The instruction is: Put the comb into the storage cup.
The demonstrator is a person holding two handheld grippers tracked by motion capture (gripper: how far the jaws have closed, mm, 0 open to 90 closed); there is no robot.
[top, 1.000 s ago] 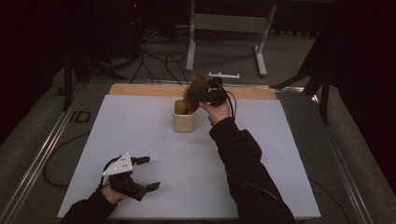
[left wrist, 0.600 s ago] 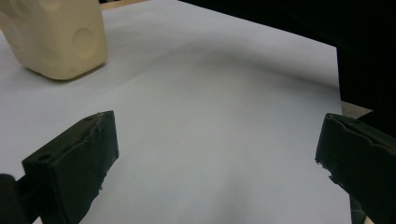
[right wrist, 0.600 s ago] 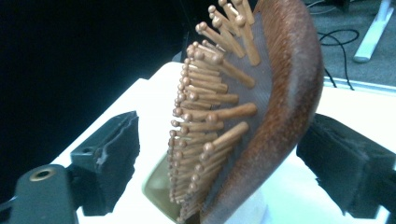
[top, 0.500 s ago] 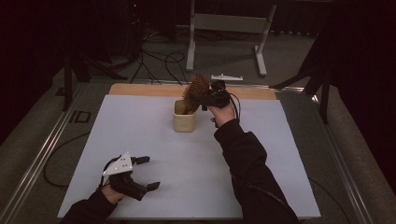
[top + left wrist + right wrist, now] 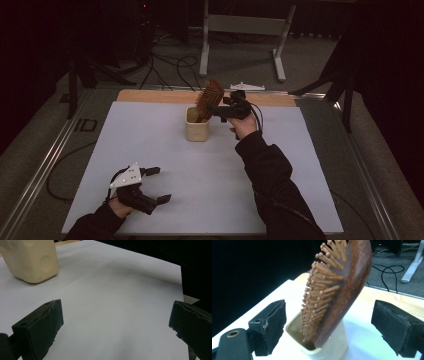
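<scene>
While the left gripper rests near the tabletop's front left corner, jaws spread wide on nothing, a cream cup stands toward the back edge with a wooden hairbrush leaning in it. Just right, the right gripper hangs wide open around the brush without touching it.

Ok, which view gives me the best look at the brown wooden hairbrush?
The right gripper view: the brown wooden hairbrush stands close up, bristles clear, handle down in the cream cup. The high view shows it small and far; the left gripper view catches just the cup.
</scene>
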